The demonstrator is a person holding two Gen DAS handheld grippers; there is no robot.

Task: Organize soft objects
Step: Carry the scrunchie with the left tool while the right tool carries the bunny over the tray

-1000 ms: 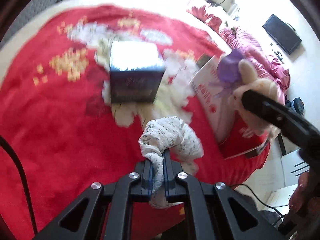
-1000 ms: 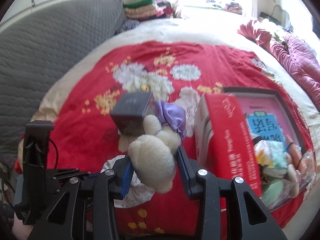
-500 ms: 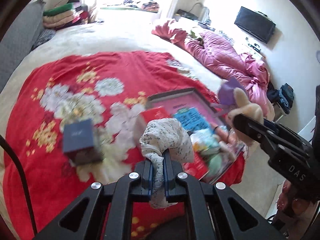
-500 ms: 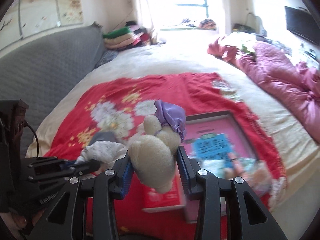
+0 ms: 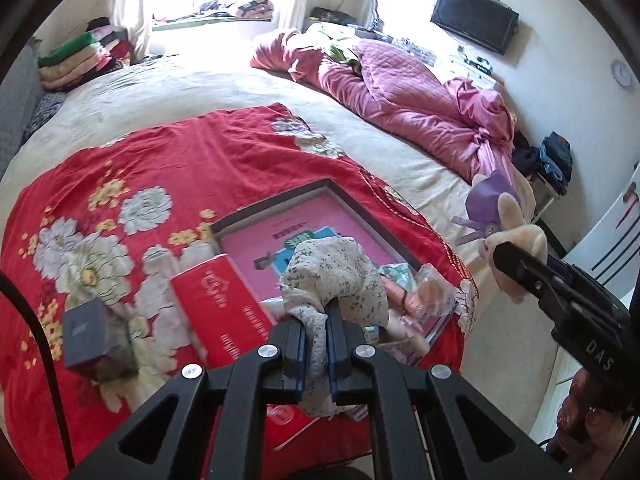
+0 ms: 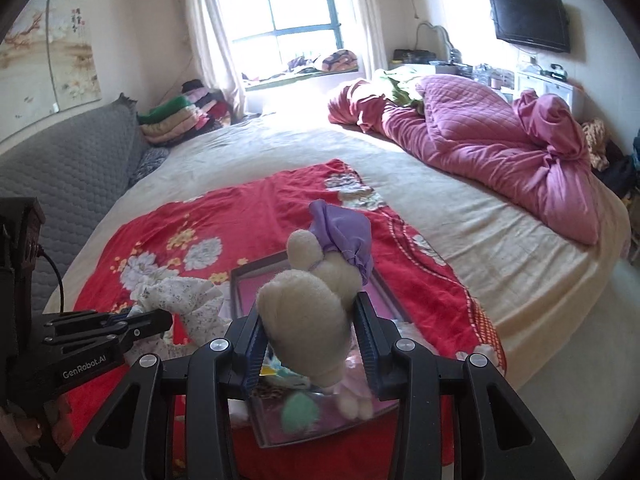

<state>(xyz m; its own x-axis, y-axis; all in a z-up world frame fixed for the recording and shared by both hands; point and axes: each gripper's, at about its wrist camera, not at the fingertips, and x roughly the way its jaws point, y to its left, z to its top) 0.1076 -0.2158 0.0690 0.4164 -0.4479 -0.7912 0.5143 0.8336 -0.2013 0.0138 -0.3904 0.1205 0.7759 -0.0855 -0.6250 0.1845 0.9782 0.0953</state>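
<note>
My left gripper (image 5: 316, 322) is shut on a white floral cloth (image 5: 334, 276), which bunches above the fingers, held over the near end of a dark-framed pink tray (image 5: 356, 208). My right gripper (image 6: 308, 322) is shut on a cream plush toy (image 6: 308, 312) with a purple cloth cap (image 6: 340, 228), above the same tray (image 6: 260, 268). In the left wrist view the plush toy (image 5: 516, 236) and the right gripper (image 5: 516, 264) hang at the right, past the bed's edge. In the right wrist view the floral cloth (image 6: 184, 300) and the left gripper (image 6: 160, 318) sit at lower left.
The tray lies on a red flowered blanket (image 5: 160, 160) on a large bed and holds several small soft items (image 5: 416, 292). A red box (image 5: 224, 312) leans at the tray's left, a grey box (image 5: 92, 336) further left. A pink quilt (image 5: 420, 104) is piled far right.
Both grippers have risen and swung right, from over the grey box to over the tray, each keeping its load. The room's far side has come into view.
</note>
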